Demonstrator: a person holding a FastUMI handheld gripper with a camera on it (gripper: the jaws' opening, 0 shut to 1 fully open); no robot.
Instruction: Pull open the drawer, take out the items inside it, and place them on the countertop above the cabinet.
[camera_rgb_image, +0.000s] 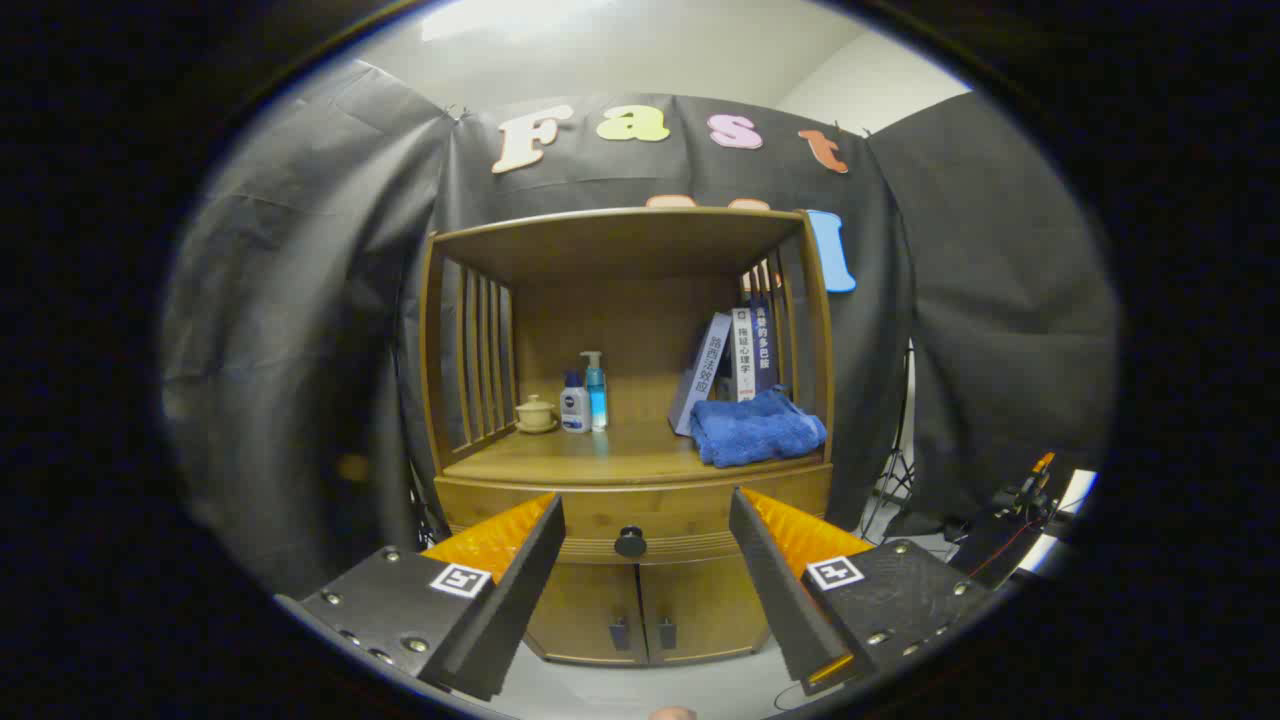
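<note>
The gripper hangs with its fingers spread wide and empty, well short of the brown wooden cabinet. Between them sits the shut wooden drawer with its round black knob; whatever lies inside is hidden. On the tabletop above it stand a small beige lidded cup, a white bottle, a blue pump bottle, leaning books and a folded blue towel. The fingers cover part of the two lower doors.
</note>
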